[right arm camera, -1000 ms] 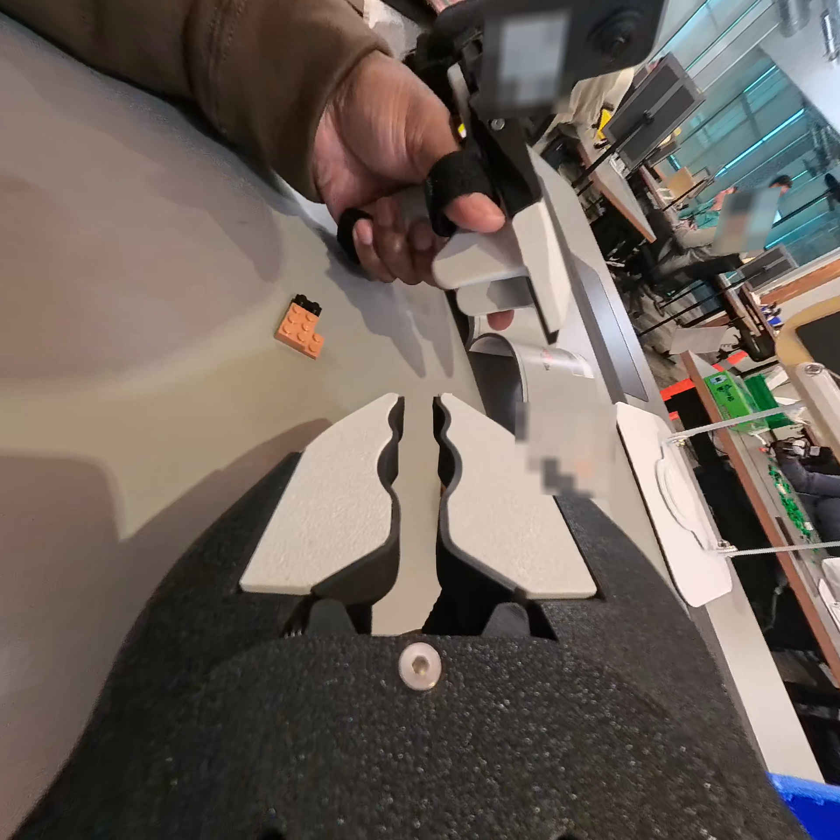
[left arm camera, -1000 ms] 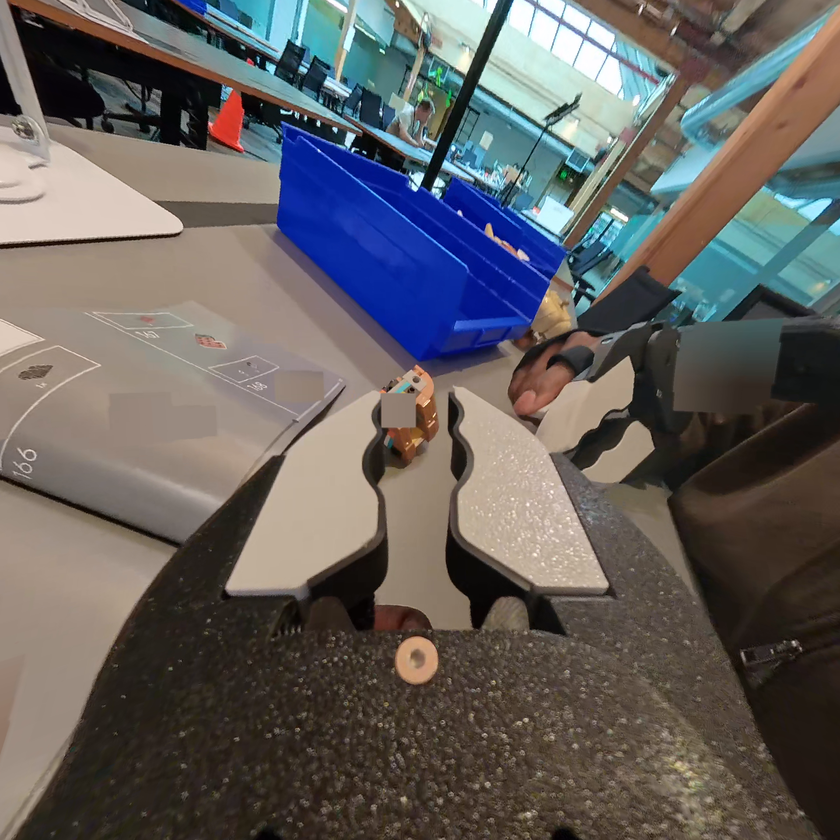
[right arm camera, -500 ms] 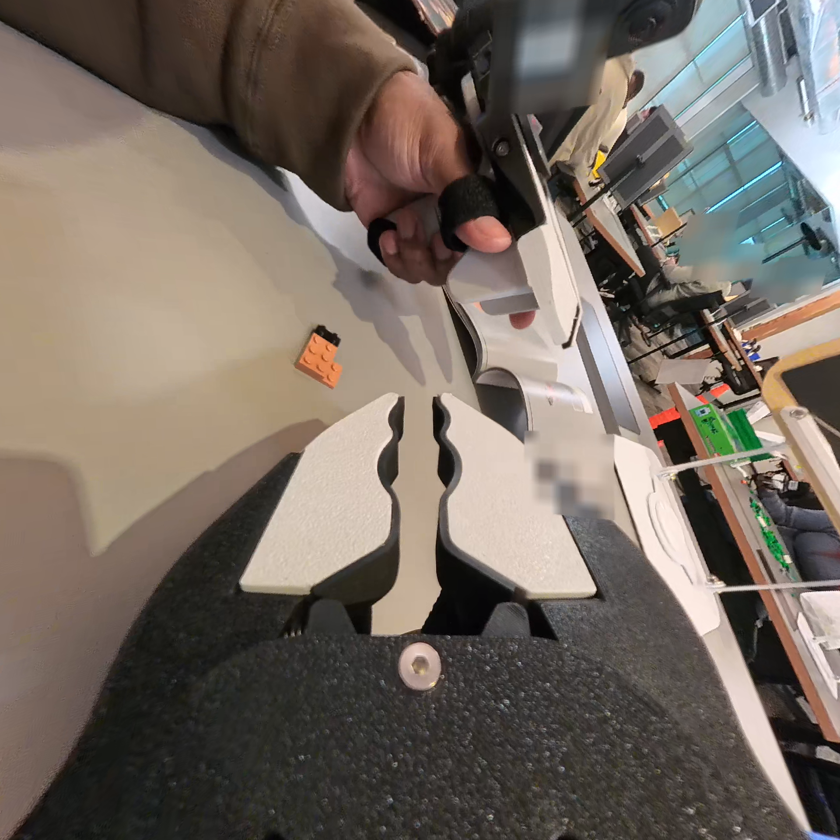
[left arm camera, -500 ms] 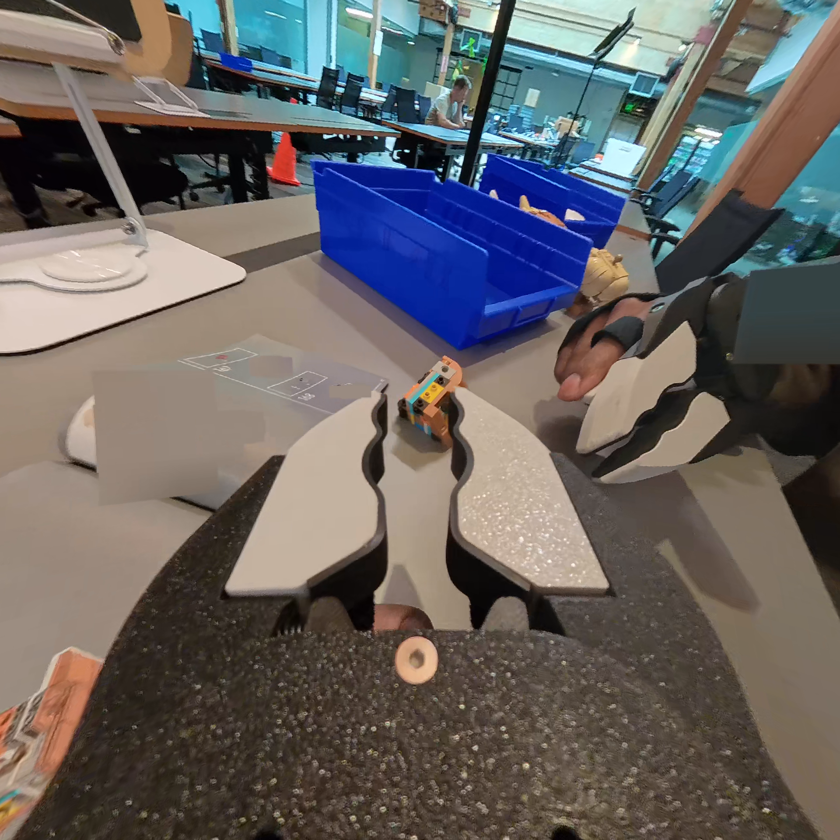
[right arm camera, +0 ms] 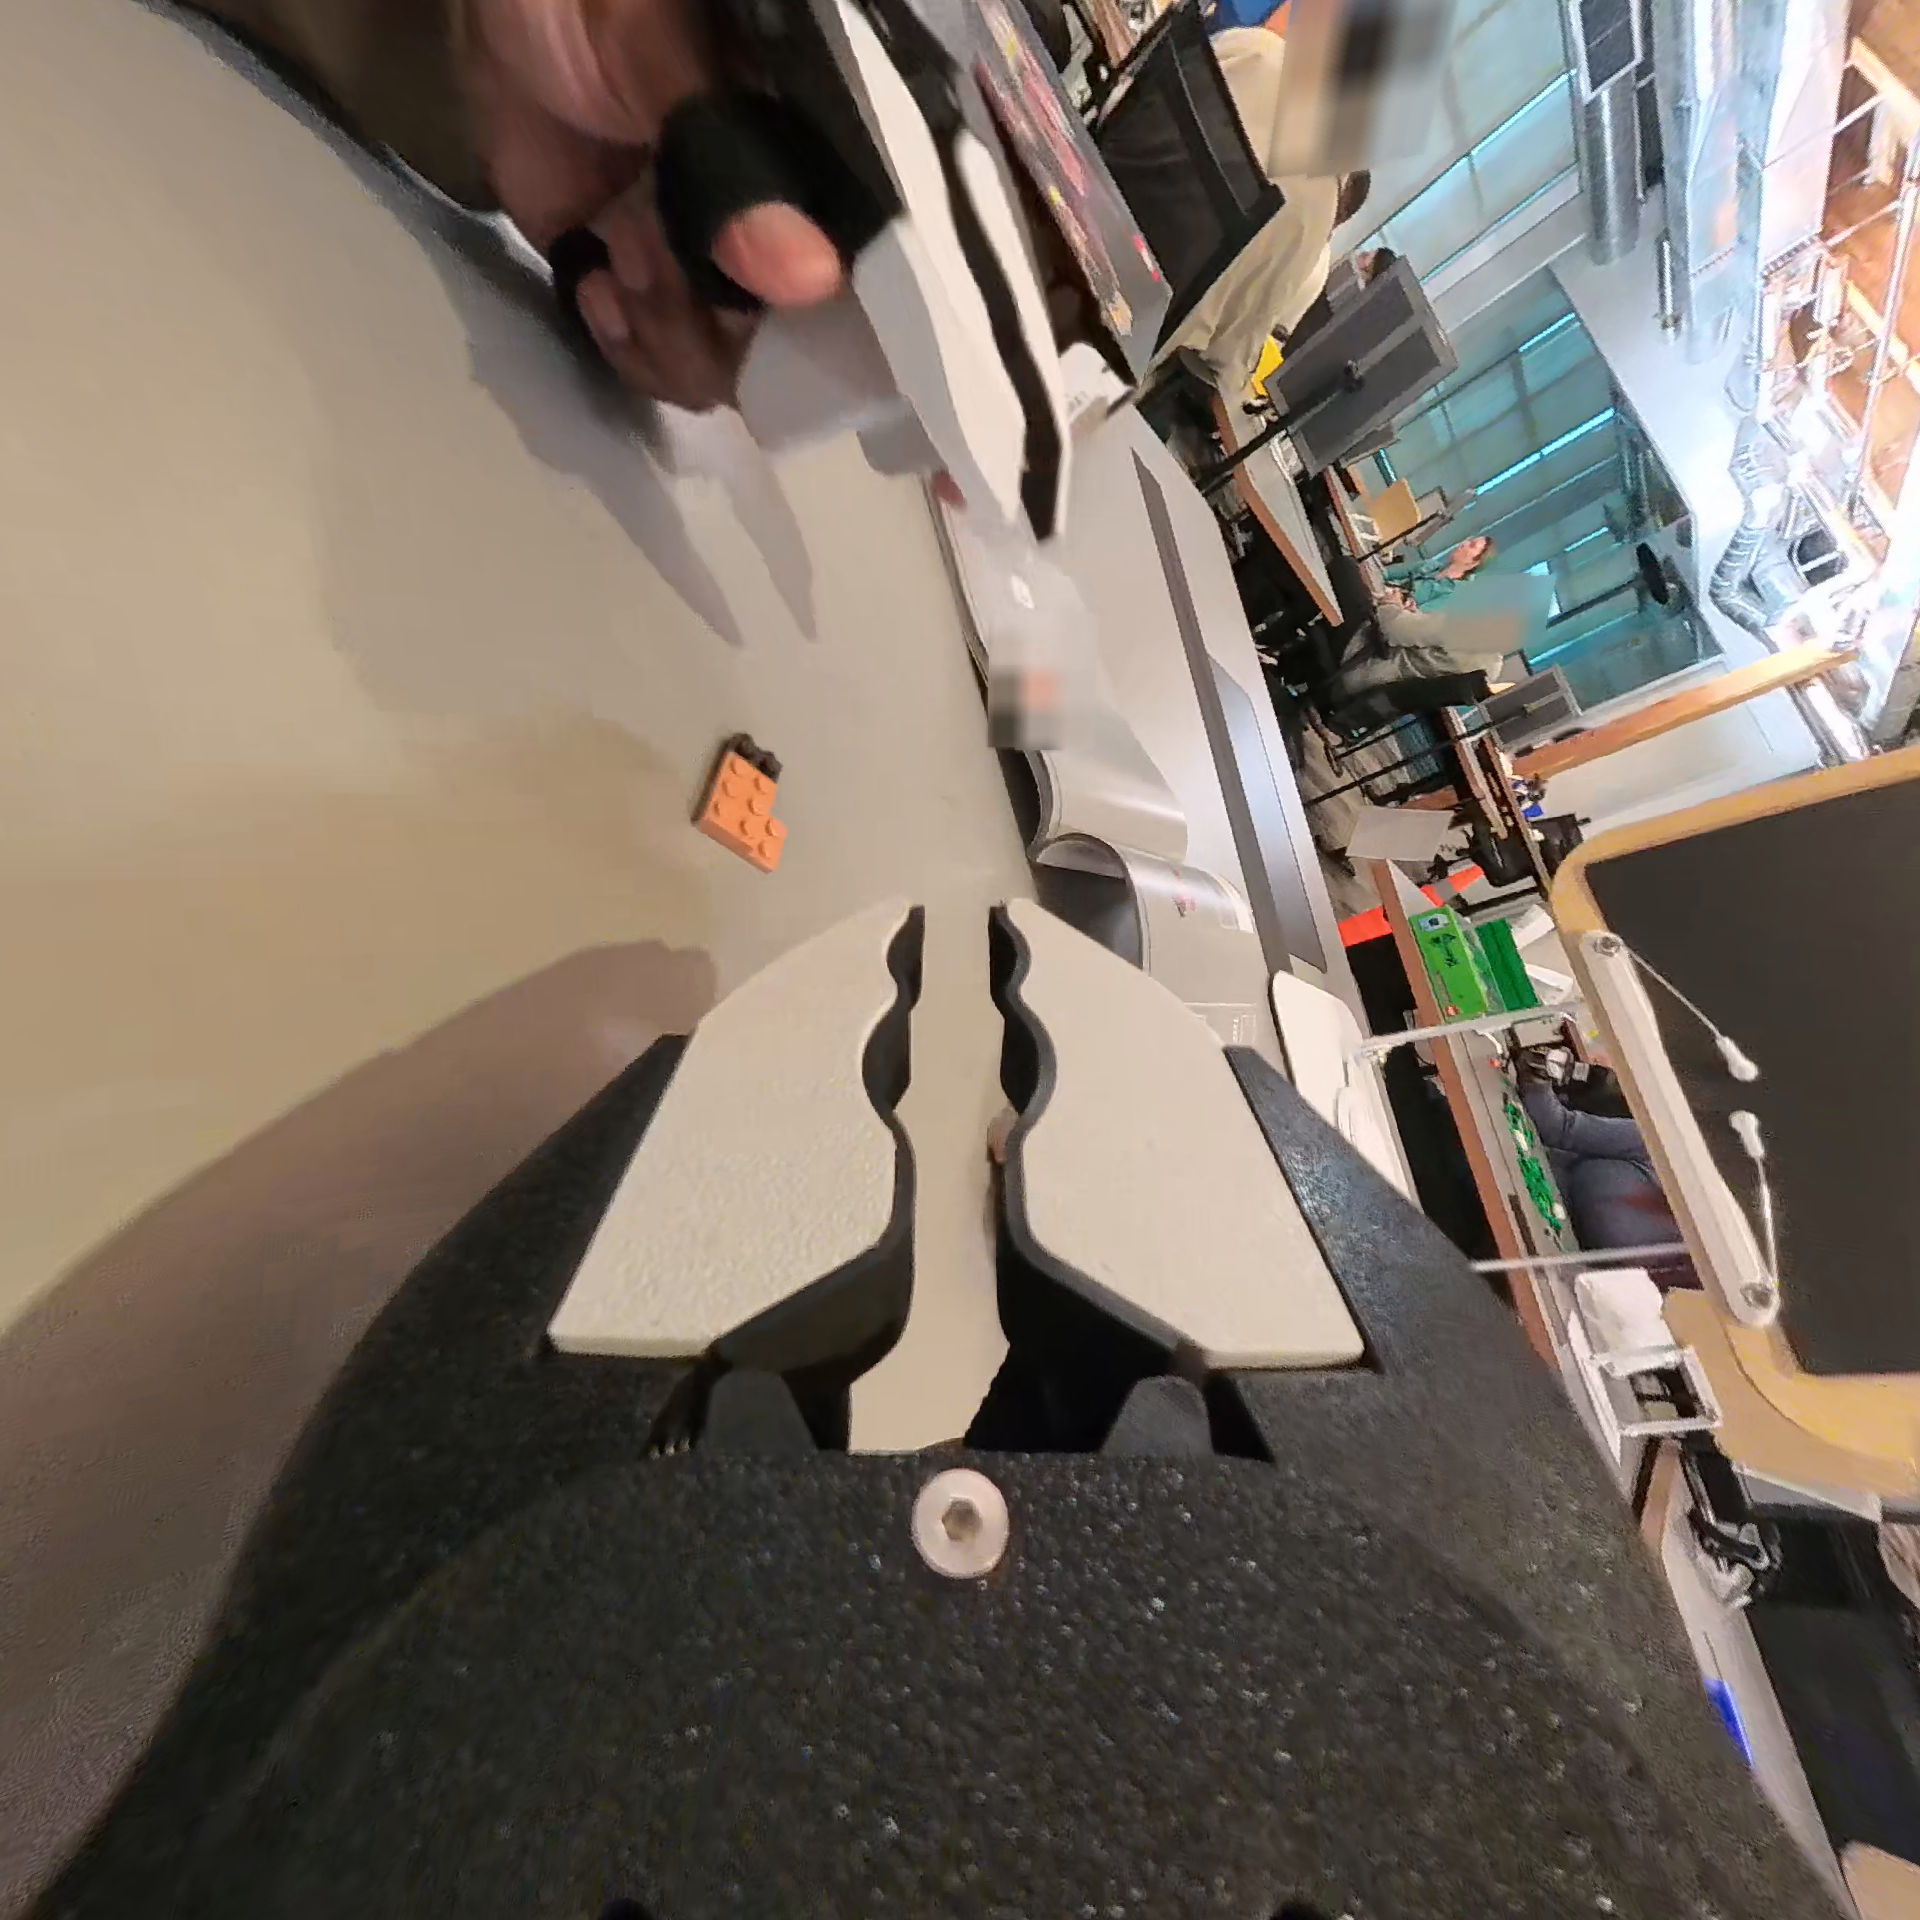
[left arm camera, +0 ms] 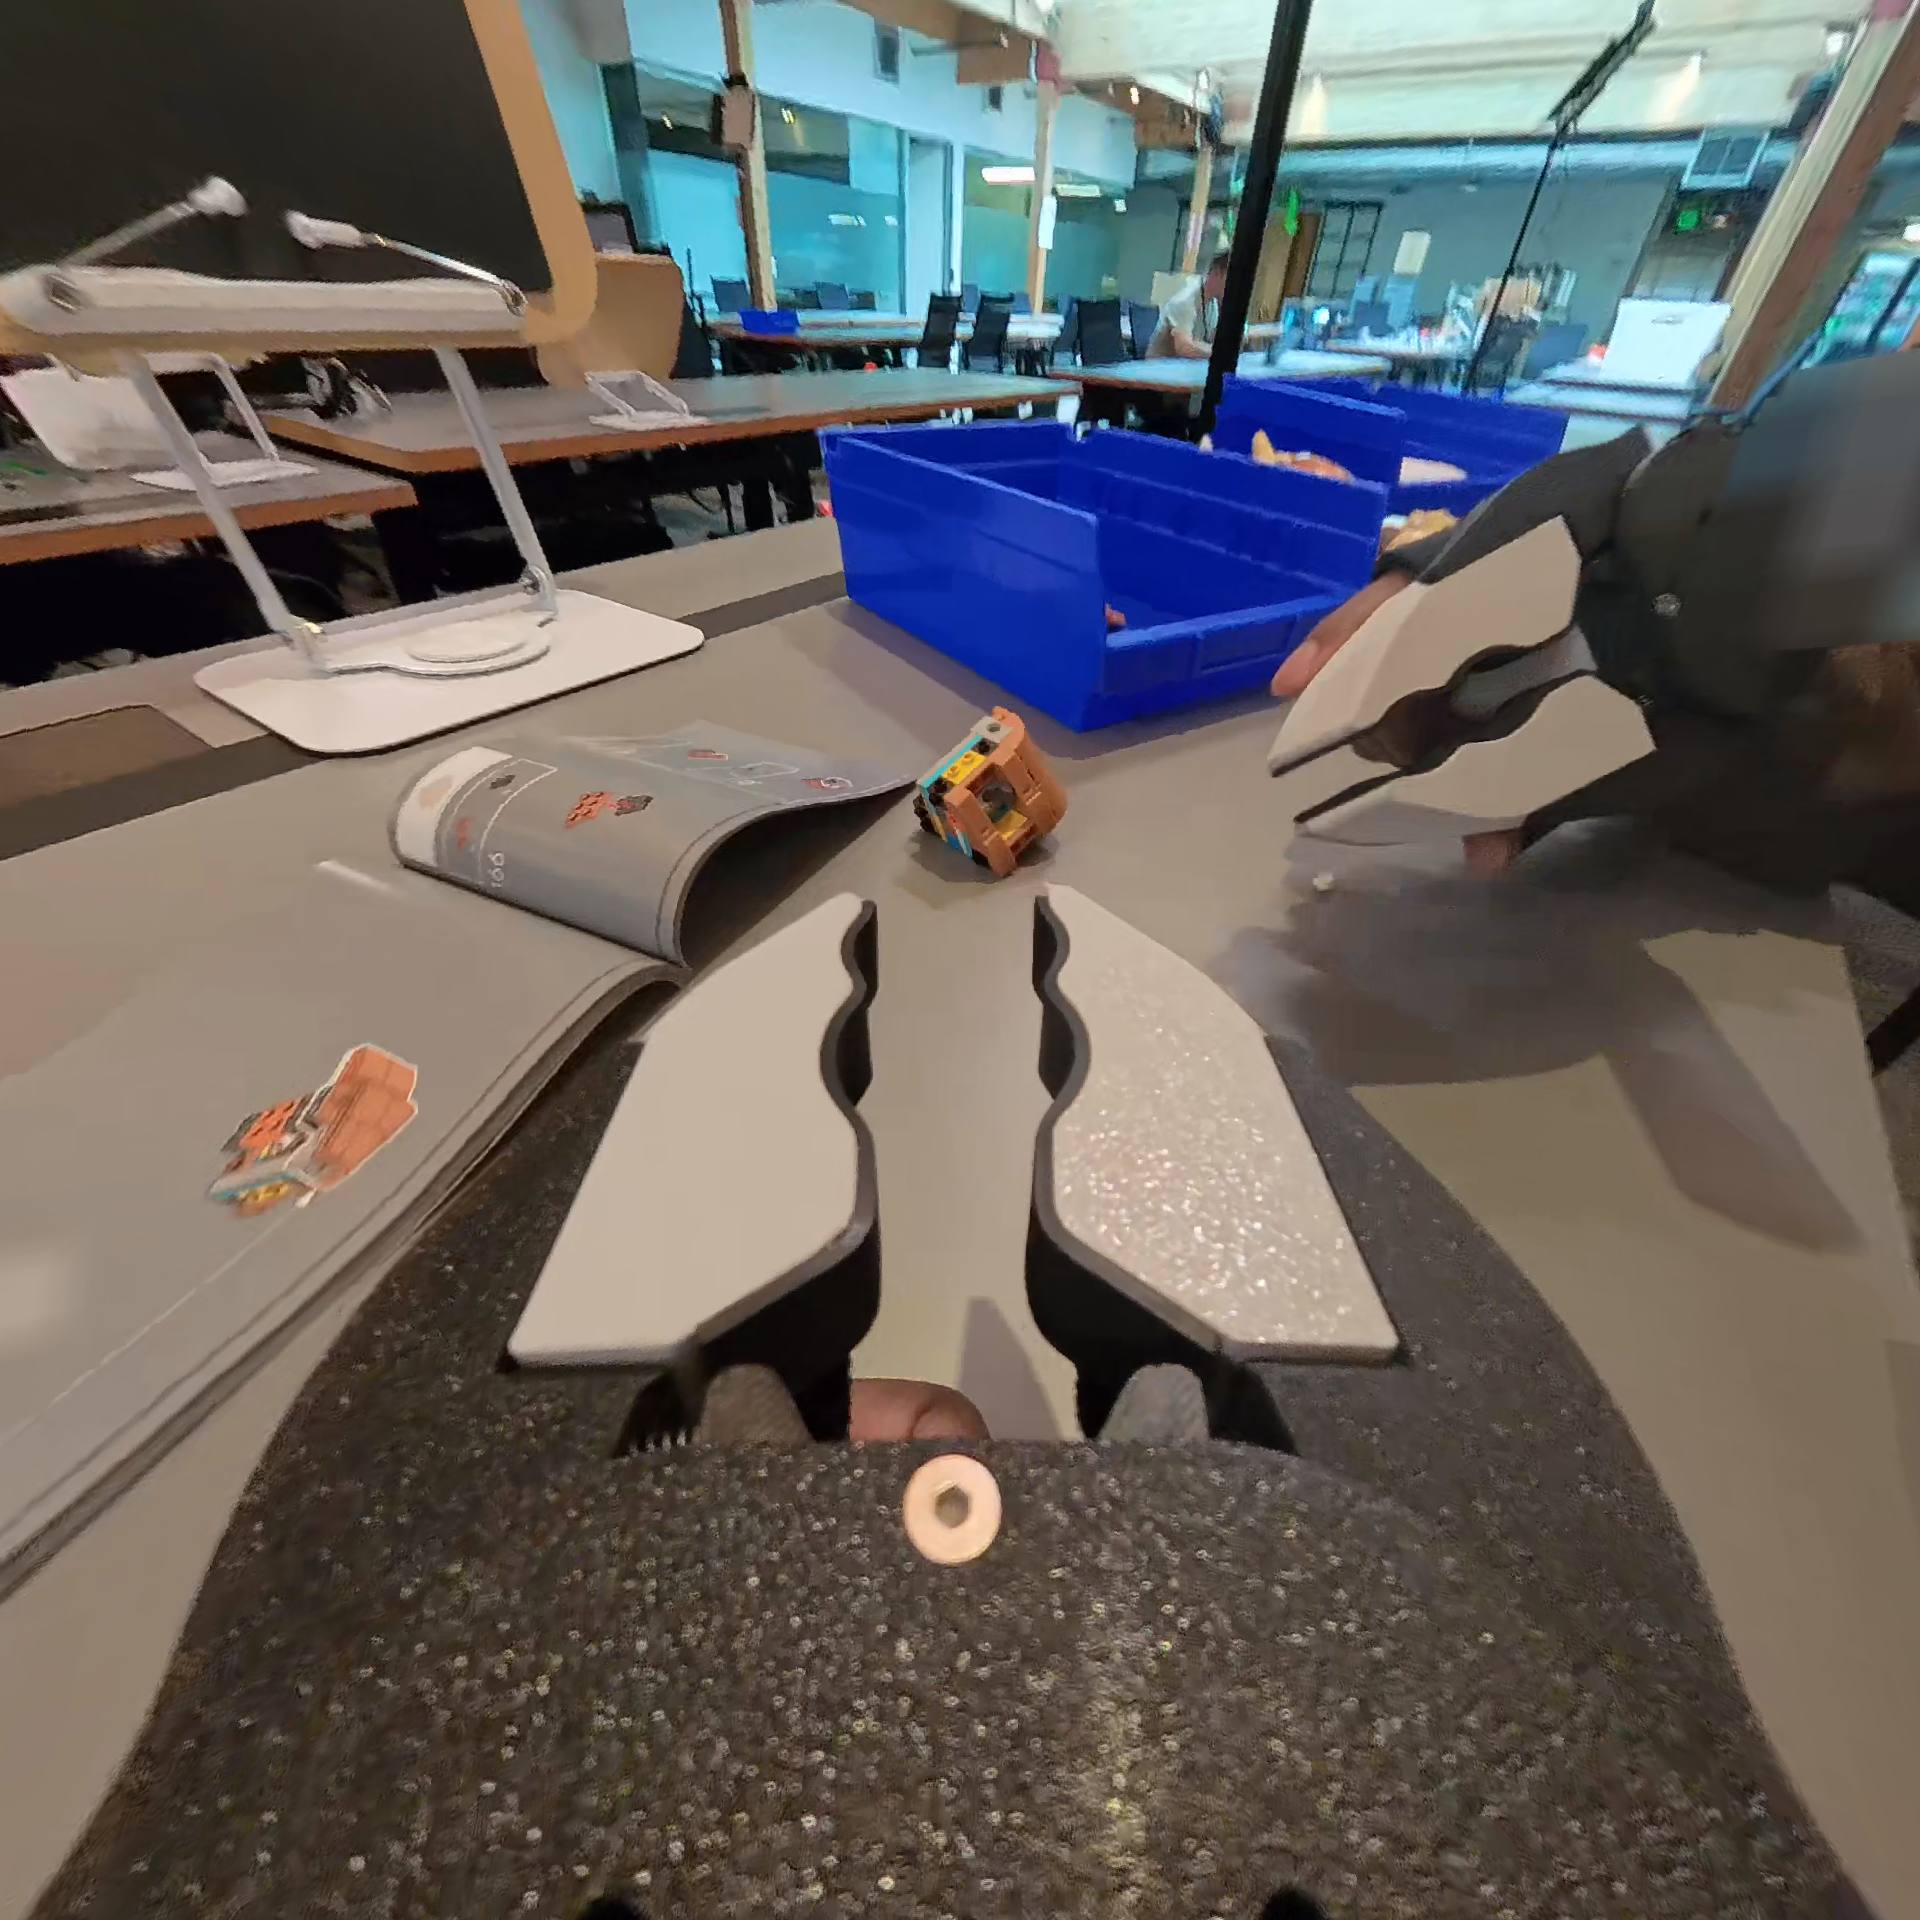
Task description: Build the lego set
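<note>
A small orange, black and yellow lego assembly lies on the grey table, just beyond my left gripper, which is open and empty. My right gripper is open by a narrow gap and holds nothing; it also shows at the right of the left wrist view, hovering over the table. An orange L-shaped plate with a black piece lies flat just ahead and left of the right fingertips. The left gripper shows blurred at the top of the right wrist view, held by a hand.
An open instruction booklet lies left of the assembly. A blue bin stands behind it, with another blue bin farther back. A white stand base sits at the back left. A tiny pale bit lies under the right gripper. Left tips to right tips: about 11 centimeters.
My left gripper has drawn back from the lego assembly, which is no longer between its fingertips. In the right wrist view the left gripper has moved up and away. Both gaps look unchanged.
</note>
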